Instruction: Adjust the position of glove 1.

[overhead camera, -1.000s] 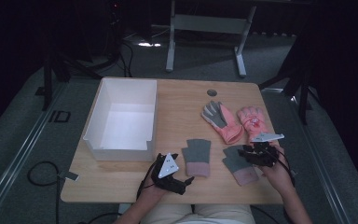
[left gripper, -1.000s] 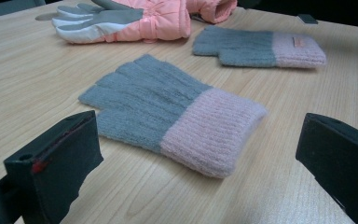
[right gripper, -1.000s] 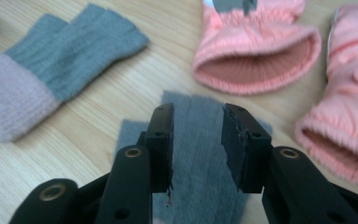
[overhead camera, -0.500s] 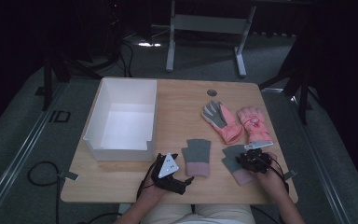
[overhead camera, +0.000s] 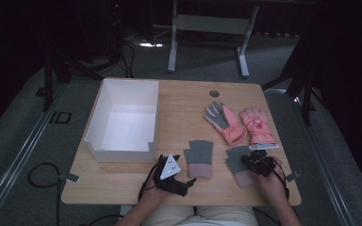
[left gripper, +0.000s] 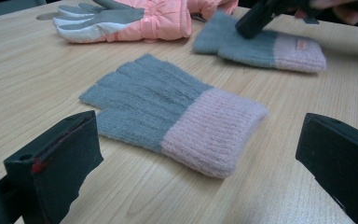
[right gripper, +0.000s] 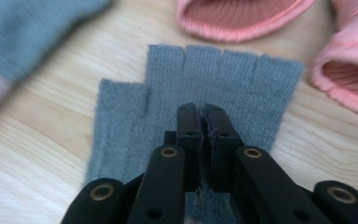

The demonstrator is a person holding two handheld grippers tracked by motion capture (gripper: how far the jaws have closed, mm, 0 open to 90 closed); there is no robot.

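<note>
Right claw [right gripper: 200, 114] just closed, pinching grey knit glove [right gripper: 214, 88], fingerless, pink cuff, flat on table

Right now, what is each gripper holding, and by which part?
Right gripper pinches a fold of the grey knit glove at its palm. Left gripper is open, holding nothing.

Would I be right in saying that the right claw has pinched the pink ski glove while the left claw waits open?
Not quite: the right claw has just closed on the grey knit glove, as the right gripper view shows. The left claw does wait open.
</note>
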